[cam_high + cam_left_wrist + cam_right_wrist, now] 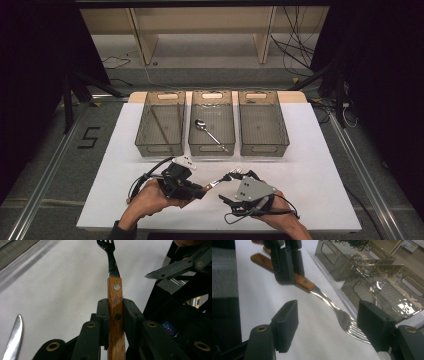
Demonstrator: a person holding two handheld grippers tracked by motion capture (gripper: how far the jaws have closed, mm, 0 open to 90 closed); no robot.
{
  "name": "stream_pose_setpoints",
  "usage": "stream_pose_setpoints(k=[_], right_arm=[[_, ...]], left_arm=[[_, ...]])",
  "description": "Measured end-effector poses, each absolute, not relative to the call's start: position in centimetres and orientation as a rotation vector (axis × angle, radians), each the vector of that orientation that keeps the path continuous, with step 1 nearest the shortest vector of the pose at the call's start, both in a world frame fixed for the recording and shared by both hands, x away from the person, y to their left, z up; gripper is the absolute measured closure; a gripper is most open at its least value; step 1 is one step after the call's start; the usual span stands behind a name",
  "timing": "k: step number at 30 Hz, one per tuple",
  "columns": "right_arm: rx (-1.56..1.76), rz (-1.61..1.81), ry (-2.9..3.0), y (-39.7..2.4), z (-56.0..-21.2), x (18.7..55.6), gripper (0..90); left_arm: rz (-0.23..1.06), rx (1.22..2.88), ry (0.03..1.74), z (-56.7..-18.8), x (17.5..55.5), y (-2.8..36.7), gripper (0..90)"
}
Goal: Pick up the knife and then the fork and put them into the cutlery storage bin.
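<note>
Three bins [212, 142] side by side behind both grippers — a spoon [210, 134] lies in the middle one.

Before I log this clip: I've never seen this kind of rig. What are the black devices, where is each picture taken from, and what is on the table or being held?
No robot here: a person holds a two-jaw gripper in each hand. The high view looks down from above the person's side onto the white table. The other two pictures come from cameras riding on each gripper, looking along its black jaws.

The left gripper is shut on the wooden handle of a fork. The right gripper is open, its jaws on either side of the fork's tines.

Three smoky clear bins stand in a row at the far side; the middle bin holds a metal spoon. The left gripper view also shows a knife blade lying on the table.
</note>
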State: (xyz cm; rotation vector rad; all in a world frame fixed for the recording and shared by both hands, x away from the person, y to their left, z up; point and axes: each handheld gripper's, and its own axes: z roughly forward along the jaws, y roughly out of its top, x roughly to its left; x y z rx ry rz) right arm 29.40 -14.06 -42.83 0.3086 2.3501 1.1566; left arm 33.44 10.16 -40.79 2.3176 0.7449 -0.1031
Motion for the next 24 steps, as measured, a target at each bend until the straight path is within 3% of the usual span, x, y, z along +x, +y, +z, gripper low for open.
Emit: stream_pose_setpoints(k=[24], right_arm=[[-0.008, 0.862, 2.250, -11.9, -44.7, 28.0, 60.3]], left_arm=[[-0.166, 2.369, 0.684, -40.7, 32.8, 9.6, 76.2]])
